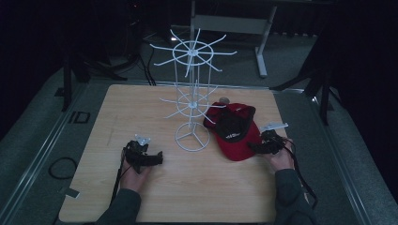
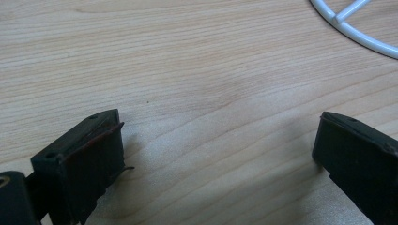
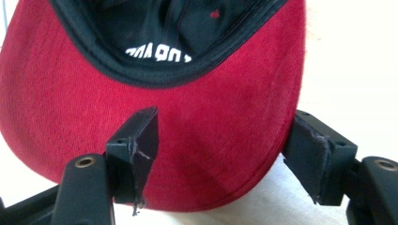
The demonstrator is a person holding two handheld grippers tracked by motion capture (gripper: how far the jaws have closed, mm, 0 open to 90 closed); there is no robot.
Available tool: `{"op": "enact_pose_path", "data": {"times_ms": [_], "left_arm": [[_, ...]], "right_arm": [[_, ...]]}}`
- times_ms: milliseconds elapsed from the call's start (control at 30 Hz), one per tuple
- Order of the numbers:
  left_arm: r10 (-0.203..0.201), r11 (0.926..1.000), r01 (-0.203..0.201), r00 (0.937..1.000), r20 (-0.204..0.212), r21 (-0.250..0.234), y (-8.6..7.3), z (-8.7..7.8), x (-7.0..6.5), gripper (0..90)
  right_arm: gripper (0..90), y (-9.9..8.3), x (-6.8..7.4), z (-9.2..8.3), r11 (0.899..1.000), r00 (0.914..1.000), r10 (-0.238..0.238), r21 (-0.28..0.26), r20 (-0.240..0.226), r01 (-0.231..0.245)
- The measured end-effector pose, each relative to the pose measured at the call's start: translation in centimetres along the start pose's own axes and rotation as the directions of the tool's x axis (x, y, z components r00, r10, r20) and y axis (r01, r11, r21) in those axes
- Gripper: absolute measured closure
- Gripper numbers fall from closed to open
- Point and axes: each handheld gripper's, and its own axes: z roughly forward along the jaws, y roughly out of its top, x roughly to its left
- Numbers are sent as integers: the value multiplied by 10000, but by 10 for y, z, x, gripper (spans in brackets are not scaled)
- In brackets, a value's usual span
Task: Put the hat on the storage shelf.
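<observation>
One wooden table [image 1: 187, 187], one white wire rack [image 1: 192, 93], one red cap [image 1: 234, 133], two grippers, two hands. Left gripper [image 1: 149, 158] low over bare wood near the table's front left, held in one hand [image 1: 136, 177]; jaws spread wide with nothing between them but tabletop, seen plainly in the left gripper view [image 2: 220, 150]. Ahead and to the right of it, the round base ring of the rack [image 2: 356, 28], well apart from either jaw. Rack upright at mid-table, two tiers of radiating prongs counted, one above the other. Right gripper [image 1: 263, 146] held in the other hand [image 1: 281, 157], at the brim of the cap, just right of the rack's base. Cap upside down, black lining with white lettering facing up. In the right gripper view, right gripper [image 3: 225, 159] open wide, one jaw over the red brim [image 3: 202, 140], the other just beyond its edge; no grip closed on the fabric. One small roundish object [image 1: 224, 100] behind the cap, too small to identify.
</observation>
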Motion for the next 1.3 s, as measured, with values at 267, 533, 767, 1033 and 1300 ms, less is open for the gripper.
{"op": "enact_pose_path", "data": {"times_ms": [267, 533, 767, 1033, 1300], "left_arm": [[-2, 10000, 2, 10000, 0, 7, 0, 0, 0, 27], [-16, 10000, 16, 10000, 1, 8, 0, 0, -1, 27], [-15, 10000, 15, 10000, 2, 0, 0, 0, -1, 27], [-19, 10000, 19, 10000, 4, 0, 0, 0, -1, 27], [-18, 10000, 18, 10000, 4, 3, 0, 0, -1, 27]], "right_arm": [[387, -4, 12, -3, 9998, 9955, -208, 48, -921, 213], [435, -1, 25, 8, 9948, 9789, -646, 648, -1939, 785], [389, 10, 9, 17, 9993, 9704, 284, 309, -2396, -216], [469, 14, 8, 35, 9968, 9307, 632, 687, -3604, -411], [635, 14, 9, 39, 9949, 8883, 846, 882, -4515, -500]]}}
